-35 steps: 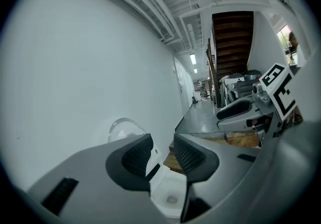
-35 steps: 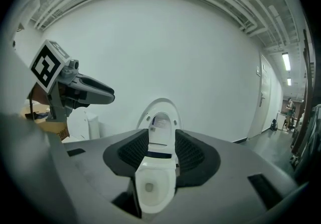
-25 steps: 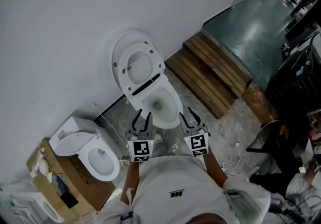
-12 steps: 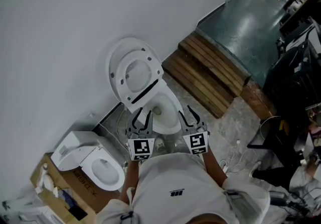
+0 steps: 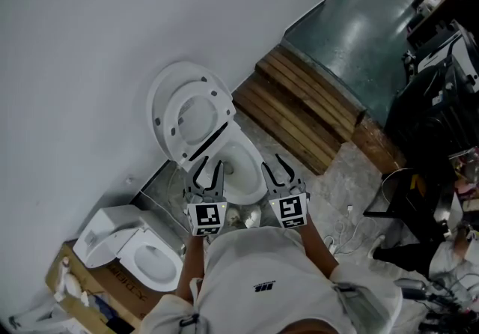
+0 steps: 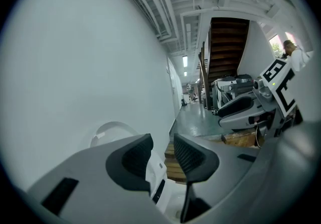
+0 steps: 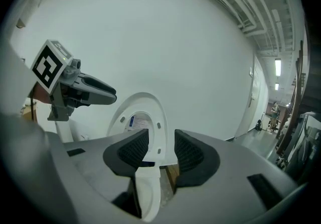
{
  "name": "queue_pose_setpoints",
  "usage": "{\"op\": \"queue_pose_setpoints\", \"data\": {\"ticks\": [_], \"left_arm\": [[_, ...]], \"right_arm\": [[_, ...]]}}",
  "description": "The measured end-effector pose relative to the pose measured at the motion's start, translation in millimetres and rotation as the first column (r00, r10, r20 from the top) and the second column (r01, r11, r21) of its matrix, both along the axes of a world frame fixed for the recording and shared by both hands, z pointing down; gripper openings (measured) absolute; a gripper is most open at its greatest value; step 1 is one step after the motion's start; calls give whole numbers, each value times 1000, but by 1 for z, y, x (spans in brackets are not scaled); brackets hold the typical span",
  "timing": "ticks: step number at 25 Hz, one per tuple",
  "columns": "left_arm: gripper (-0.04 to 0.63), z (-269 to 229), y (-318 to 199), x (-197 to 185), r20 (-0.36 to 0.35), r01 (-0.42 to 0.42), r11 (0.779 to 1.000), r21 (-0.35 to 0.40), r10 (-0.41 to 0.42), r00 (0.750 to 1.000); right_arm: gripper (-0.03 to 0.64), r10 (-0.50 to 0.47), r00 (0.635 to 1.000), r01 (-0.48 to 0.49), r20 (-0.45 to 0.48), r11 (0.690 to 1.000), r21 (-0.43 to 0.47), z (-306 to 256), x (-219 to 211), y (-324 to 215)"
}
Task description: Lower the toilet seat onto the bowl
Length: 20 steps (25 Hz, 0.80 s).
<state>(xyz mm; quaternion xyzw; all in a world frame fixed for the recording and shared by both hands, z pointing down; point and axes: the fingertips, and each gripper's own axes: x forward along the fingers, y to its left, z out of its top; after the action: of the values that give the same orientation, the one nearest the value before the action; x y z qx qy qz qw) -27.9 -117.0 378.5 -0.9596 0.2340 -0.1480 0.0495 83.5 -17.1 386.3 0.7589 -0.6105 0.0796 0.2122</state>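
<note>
The white oval plastic toilet seat (image 5: 174, 130) stands raised at centre-left of the head view, with its long axis upright and leaning on the plain white wall (image 5: 90, 63). The left gripper (image 5: 209, 174) sits just below and right of the seat. Its jaws are drawn almost together and grip nothing. The white ceramic bowl (image 5: 243, 168) lies uncovered between and above the two grippers. The right gripper (image 5: 275, 171) is at lower centre, with its jaws also nearly closed and empty. The seat lies up and left of both grippers. The left gripper appears nearer, though the right gripper view faces the seat squarely.
</note>
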Motion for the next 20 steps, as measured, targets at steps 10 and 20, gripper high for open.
{"op": "queue_pose_setpoints", "data": {"ticks": [10, 20], "left_arm": [[153, 8, -39, 28, 8, 127, 992, -10, -127, 992], [149, 28, -86, 47, 62, 340, 940, -39, -337, 939]], "right_arm": [[163, -145, 989, 145, -1, 989, -24, 10, 37, -53], [163, -364, 930, 367, 55, 928, -63, 31, 66, -121]]}}
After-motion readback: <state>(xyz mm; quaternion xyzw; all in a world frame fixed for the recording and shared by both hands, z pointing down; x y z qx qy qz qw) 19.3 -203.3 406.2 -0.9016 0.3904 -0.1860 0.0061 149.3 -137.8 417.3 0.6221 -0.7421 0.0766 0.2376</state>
